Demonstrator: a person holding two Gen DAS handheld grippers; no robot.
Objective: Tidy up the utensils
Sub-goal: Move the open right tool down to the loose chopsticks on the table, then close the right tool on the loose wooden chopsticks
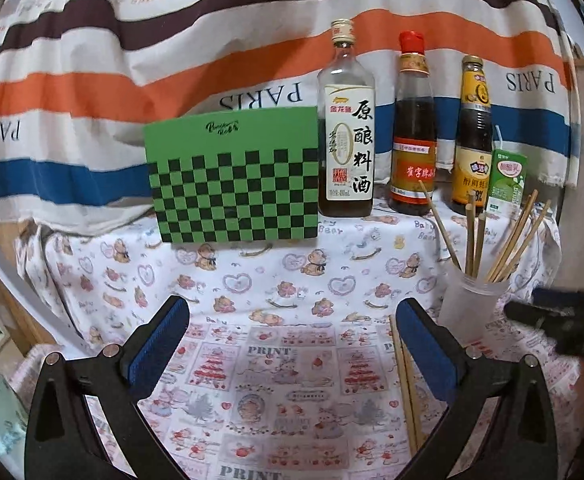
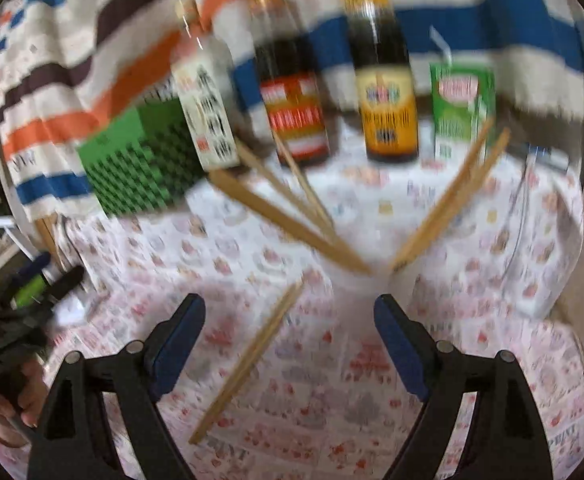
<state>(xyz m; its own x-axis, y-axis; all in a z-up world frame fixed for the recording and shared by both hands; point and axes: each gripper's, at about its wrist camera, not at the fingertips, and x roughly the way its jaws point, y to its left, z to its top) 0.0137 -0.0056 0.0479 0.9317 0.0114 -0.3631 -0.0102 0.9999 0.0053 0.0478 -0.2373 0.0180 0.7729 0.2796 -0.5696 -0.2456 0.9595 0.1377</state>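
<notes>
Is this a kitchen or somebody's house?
Probably a table at someone's home, set up for kitchen things. You can see sauce bottles, a cup full of chopsticks, and a teddy bear tablecloth.

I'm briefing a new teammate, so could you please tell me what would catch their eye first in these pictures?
Probably the green checkered board standing at the back left, with three sauce bottles lined up to its right. Next, the frosted cup of chopsticks at the right, and a loose pair of chopsticks lying on the printed tablecloth.
</notes>
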